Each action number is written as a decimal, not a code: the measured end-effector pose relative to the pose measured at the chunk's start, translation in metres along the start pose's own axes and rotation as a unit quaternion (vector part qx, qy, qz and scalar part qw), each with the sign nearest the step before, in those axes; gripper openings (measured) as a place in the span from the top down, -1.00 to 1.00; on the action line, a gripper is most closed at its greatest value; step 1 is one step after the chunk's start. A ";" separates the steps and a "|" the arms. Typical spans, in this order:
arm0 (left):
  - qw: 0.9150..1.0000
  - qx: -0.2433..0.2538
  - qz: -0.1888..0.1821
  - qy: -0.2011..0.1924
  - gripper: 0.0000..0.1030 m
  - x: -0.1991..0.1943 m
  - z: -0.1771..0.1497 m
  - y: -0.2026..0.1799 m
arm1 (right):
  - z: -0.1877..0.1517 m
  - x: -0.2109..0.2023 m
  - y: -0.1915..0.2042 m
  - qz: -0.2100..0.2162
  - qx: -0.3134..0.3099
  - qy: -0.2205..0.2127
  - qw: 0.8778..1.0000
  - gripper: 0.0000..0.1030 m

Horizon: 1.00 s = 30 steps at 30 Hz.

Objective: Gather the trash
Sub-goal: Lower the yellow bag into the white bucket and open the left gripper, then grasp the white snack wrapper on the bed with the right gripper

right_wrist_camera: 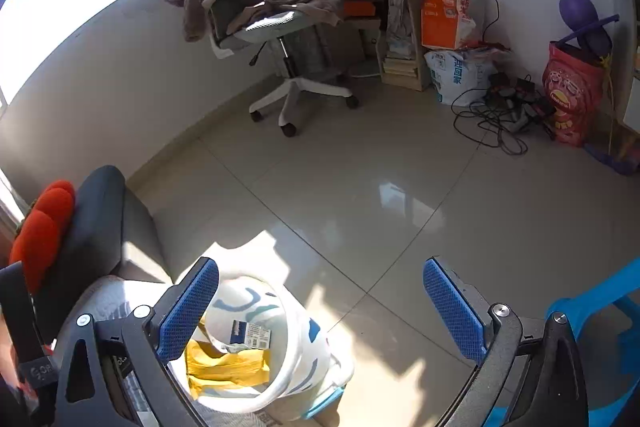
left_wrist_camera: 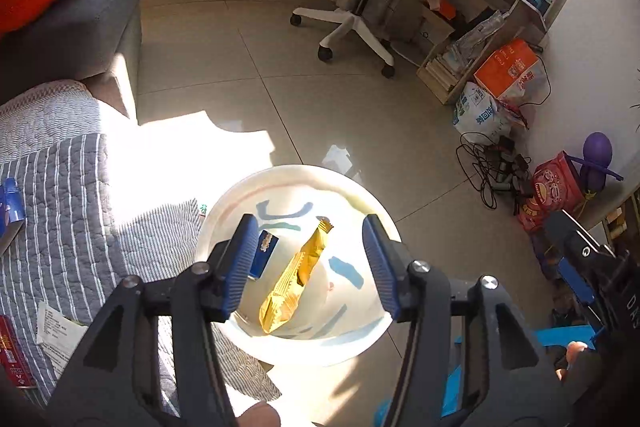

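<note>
A white bin with blue markings [left_wrist_camera: 360,203] stands on the floor beside the striped bed cover. Inside lie a yellow snack wrapper [left_wrist_camera: 294,279] and a small blue packet [left_wrist_camera: 264,251]. My left gripper [left_wrist_camera: 310,263] is open and empty, directly above the bin's mouth. In the right wrist view the same bin [right_wrist_camera: 296,343] sits at the lower left with the yellow wrapper [right_wrist_camera: 228,367] and the blue packet [right_wrist_camera: 250,333] in it. My right gripper [right_wrist_camera: 320,311] is open and empty, its left finger over the bin's rim.
More litter lies on the striped bed cover [left_wrist_camera: 60,187]: a blue packet [left_wrist_camera: 10,207], a white paper slip [left_wrist_camera: 56,327] and a red packet [left_wrist_camera: 14,355]. A white office chair [right_wrist_camera: 276,39], cables [right_wrist_camera: 500,115], bags, a desk and a blue stool [right_wrist_camera: 600,307] stand around the tiled floor.
</note>
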<state>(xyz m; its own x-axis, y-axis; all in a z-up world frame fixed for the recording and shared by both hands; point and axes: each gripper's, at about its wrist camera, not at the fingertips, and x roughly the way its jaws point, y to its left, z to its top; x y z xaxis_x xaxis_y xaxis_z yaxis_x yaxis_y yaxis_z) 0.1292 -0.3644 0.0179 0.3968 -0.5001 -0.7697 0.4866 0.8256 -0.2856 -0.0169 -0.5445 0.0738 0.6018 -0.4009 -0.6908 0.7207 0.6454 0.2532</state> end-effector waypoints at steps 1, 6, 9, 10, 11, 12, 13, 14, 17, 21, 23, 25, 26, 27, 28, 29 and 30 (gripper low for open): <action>1.000 0.002 0.002 -0.001 -0.20 -0.001 -0.001 0.000 | 0.000 0.000 0.001 0.000 -0.002 0.000 1.000 -1.00; 0.999 0.002 0.031 -0.008 -0.35 -0.009 -0.012 0.014 | -0.005 -0.001 0.012 0.001 -0.020 0.000 1.000 -1.00; 0.999 0.005 0.048 -0.014 -0.37 -0.019 -0.021 0.026 | -0.011 -0.003 0.025 0.010 -0.041 0.002 0.999 -1.00; 0.998 0.005 0.056 -0.016 -0.40 -0.023 -0.025 0.031 | -0.014 -0.004 0.031 0.016 -0.051 0.002 0.999 -1.00; 0.998 0.005 0.064 -0.019 -0.43 -0.028 -0.029 0.037 | -0.018 -0.005 0.039 0.024 -0.064 0.004 0.998 -1.00; 0.997 0.003 0.072 -0.023 -0.44 -0.033 -0.034 0.043 | -0.021 -0.006 0.047 0.034 -0.076 0.005 0.996 -1.00; 0.997 0.001 0.079 -0.026 -0.45 -0.039 -0.040 0.050 | -0.026 -0.007 0.056 0.046 -0.092 0.007 0.995 -1.00; 0.996 -0.001 0.084 -0.028 -0.45 -0.044 -0.045 0.057 | -0.031 -0.007 0.066 0.058 -0.106 0.011 0.993 -1.00; 0.994 -0.010 0.103 -0.032 -0.46 -0.062 -0.062 0.082 | -0.046 -0.005 0.091 0.099 -0.135 0.035 0.985 -1.00; 0.991 -0.038 0.123 -0.029 -0.46 -0.084 -0.084 0.119 | -0.069 0.002 0.126 0.163 -0.165 0.079 0.970 -1.00; 0.990 -0.057 0.130 -0.028 -0.46 -0.096 -0.094 0.139 | -0.083 0.002 0.145 0.193 -0.190 0.091 0.958 -1.00; 0.987 -0.072 0.138 -0.032 -0.46 -0.109 -0.103 0.156 | -0.099 0.000 0.165 0.208 -0.225 0.095 0.947 -1.00; 0.986 -0.079 0.142 -0.034 -0.46 -0.116 -0.106 0.164 | -0.108 -0.001 0.175 0.212 -0.245 0.097 0.941 -1.00; 0.985 -0.086 0.146 -0.038 -0.46 -0.123 -0.110 0.173 | -0.118 -0.002 0.186 0.213 -0.267 0.101 0.934 -1.00; 0.983 -0.093 0.150 -0.041 -0.46 -0.131 -0.113 0.181 | -0.128 -0.001 0.196 0.212 -0.286 0.108 0.928 -1.00; 0.982 -0.100 0.153 -0.045 -0.46 -0.138 -0.117 0.188 | -0.141 0.000 0.207 0.212 -0.306 0.118 0.921 -1.00; 0.981 -0.105 0.157 -0.048 -0.46 -0.144 -0.120 0.194 | -0.154 0.001 0.215 0.213 -0.321 0.128 0.914 -1.00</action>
<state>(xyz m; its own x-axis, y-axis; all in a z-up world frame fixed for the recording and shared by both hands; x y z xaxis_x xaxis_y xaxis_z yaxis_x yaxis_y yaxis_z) 0.0732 -0.1006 0.0044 0.5781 -0.2269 -0.7838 0.1611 0.9734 -0.1630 0.0854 -0.3060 0.0232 0.6208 0.0887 -0.7789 0.0388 0.9889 0.1435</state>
